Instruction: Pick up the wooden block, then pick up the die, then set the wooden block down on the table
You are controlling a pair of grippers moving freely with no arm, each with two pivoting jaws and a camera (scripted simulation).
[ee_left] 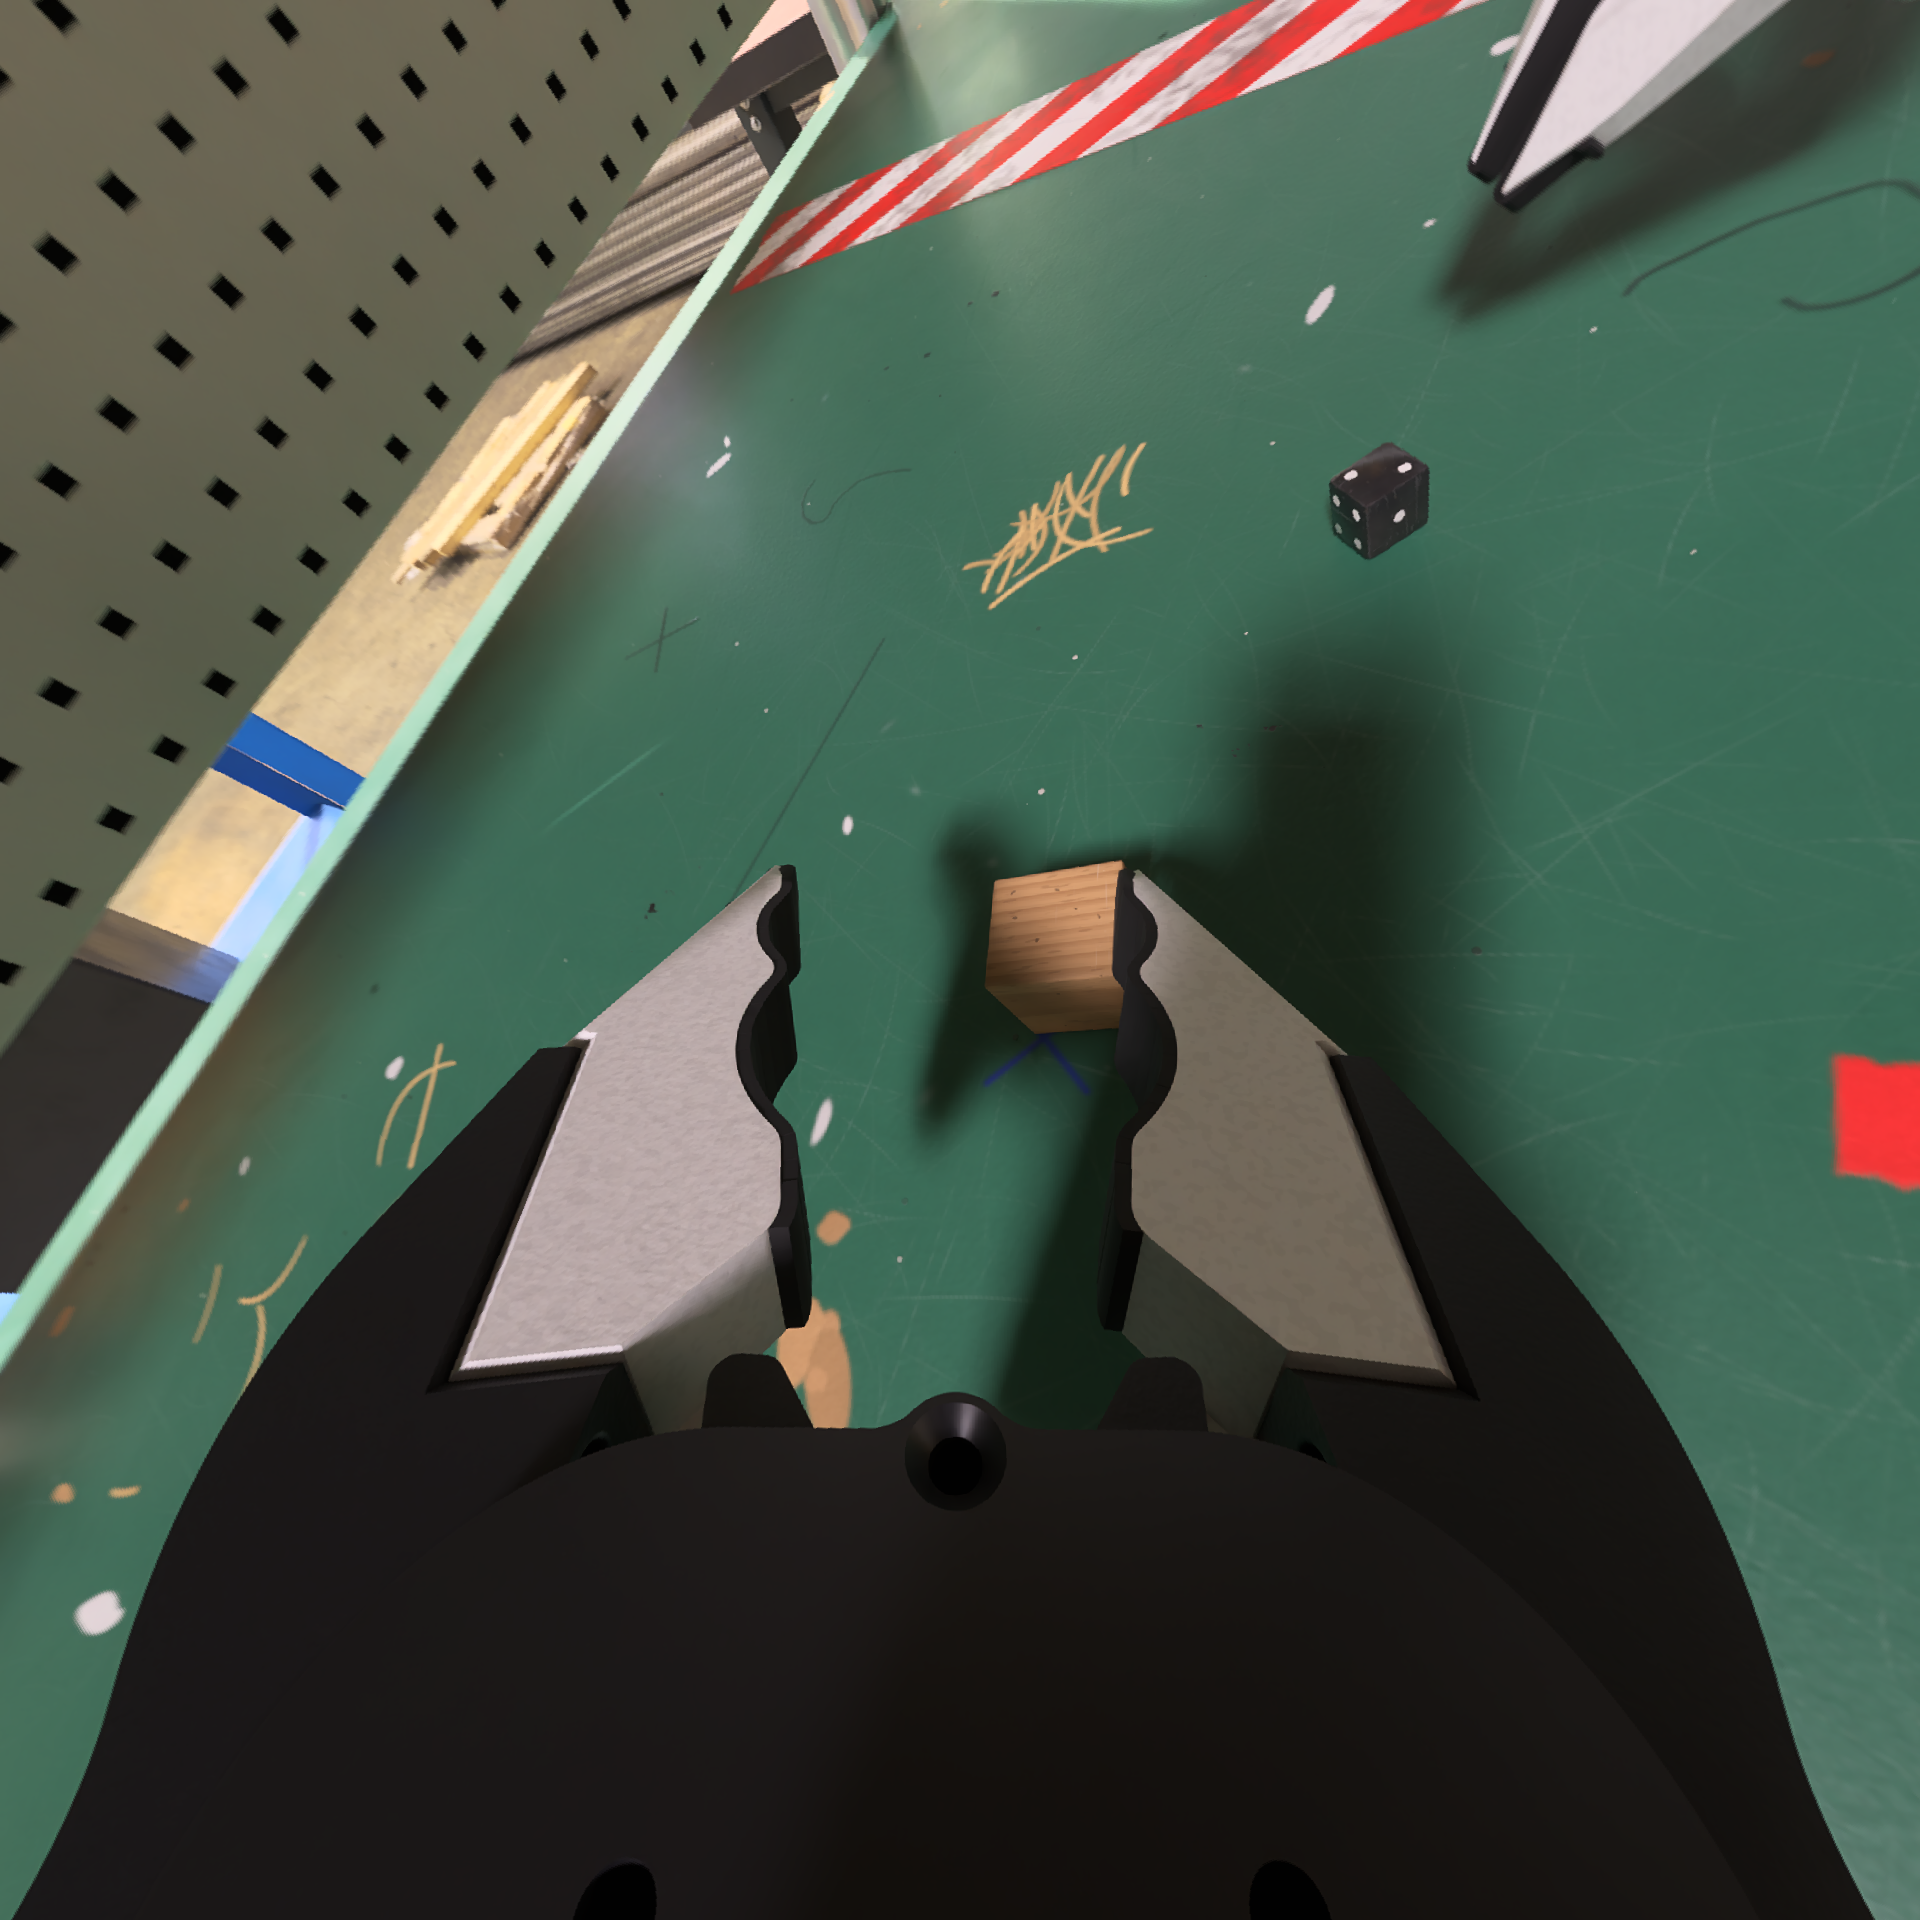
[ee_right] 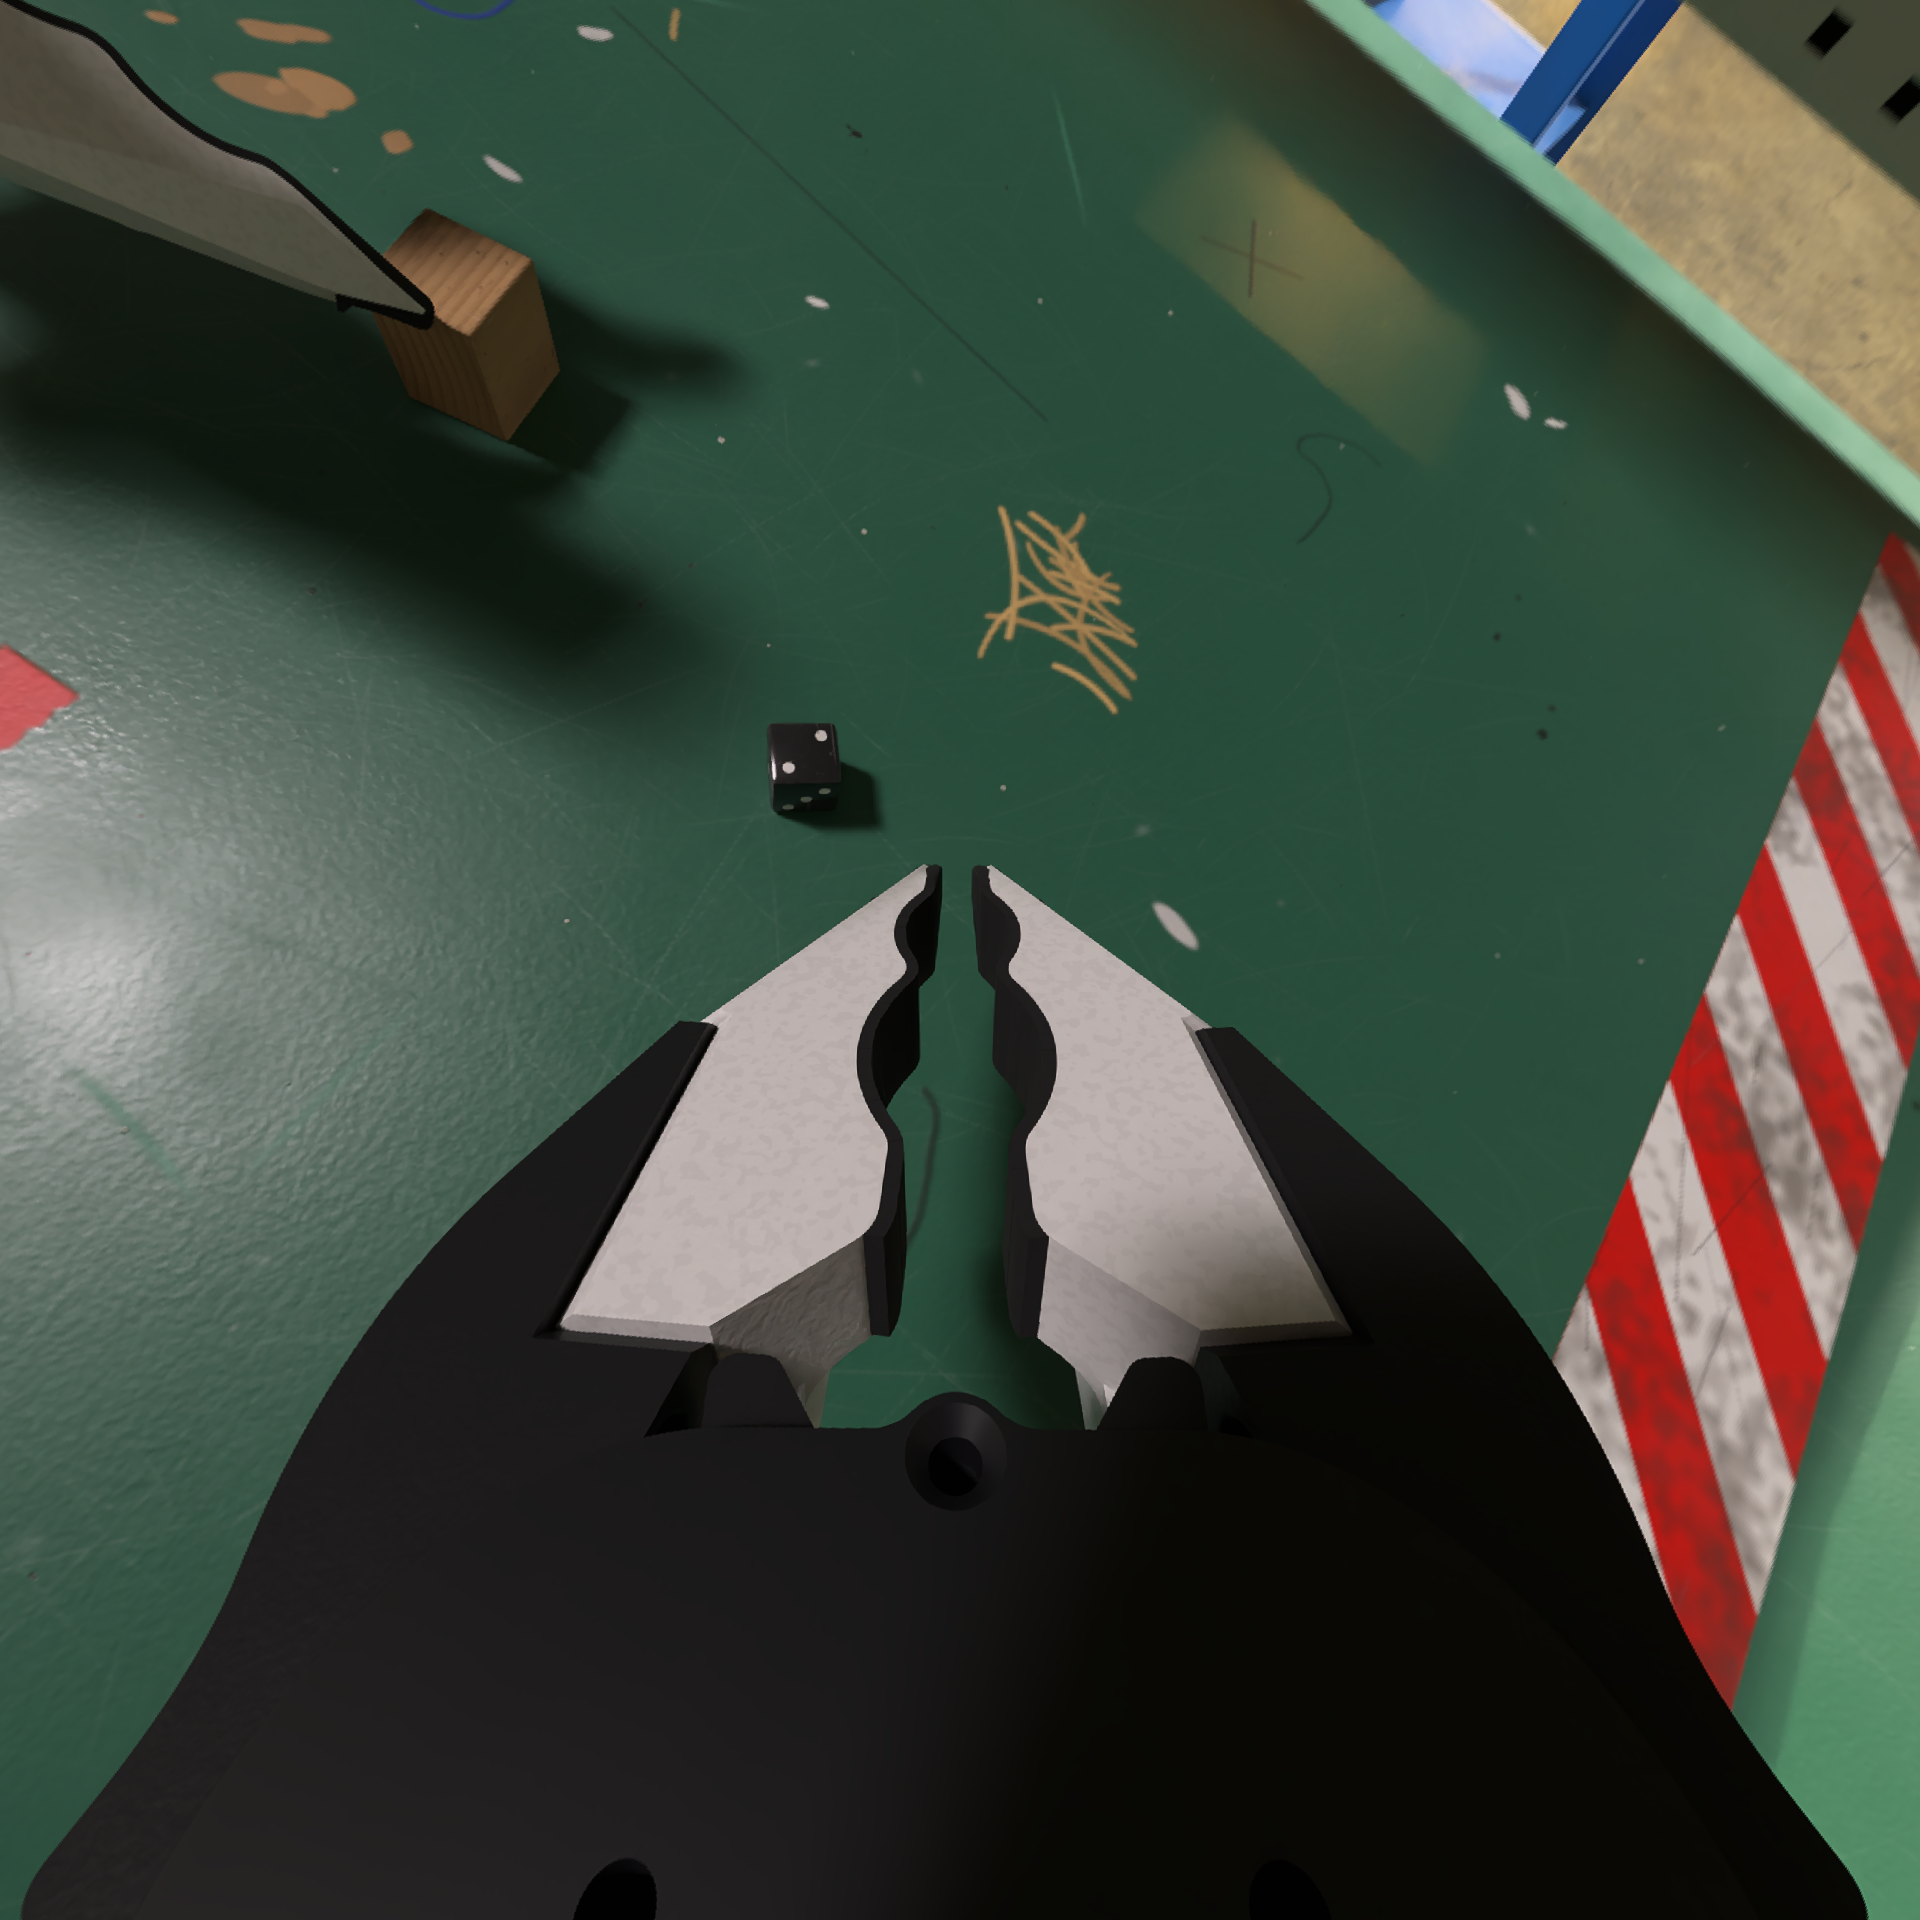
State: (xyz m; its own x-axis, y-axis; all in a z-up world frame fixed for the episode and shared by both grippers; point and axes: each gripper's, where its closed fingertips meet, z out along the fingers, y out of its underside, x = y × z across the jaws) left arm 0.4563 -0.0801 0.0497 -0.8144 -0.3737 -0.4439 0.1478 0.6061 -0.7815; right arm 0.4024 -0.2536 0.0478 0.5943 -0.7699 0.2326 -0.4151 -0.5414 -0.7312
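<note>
The wooden block (ee_left: pixel 1055 945) sits between the fingers of my left gripper (ee_left: pixel 959 876), which is open. The block lies against the right finger's tip, and a wide gap separates it from the left finger. In the right wrist view the block (ee_right: pixel 473 322) stands on the green table with one left finger (ee_right: pixel 208 197) at its upper edge. The black die (ee_right: pixel 803 769) with white pips lies on the table just ahead and left of my right gripper (ee_right: pixel 956 873), which is shut and empty. The die (ee_left: pixel 1380 501) and the right gripper (ee_left: pixel 1493 185) also show in the left wrist view.
The green table (ee_left: pixel 1351 1039) carries scratches, an orange scribble (ee_right: pixel 1060 613) and a red patch (ee_left: pixel 1875 1127). Red-and-white striped tape (ee_right: pixel 1766 1039) runs along one side. The table edge (ee_left: pixel 364 821) borders a pegboard wall (ee_left: pixel 208 312).
</note>
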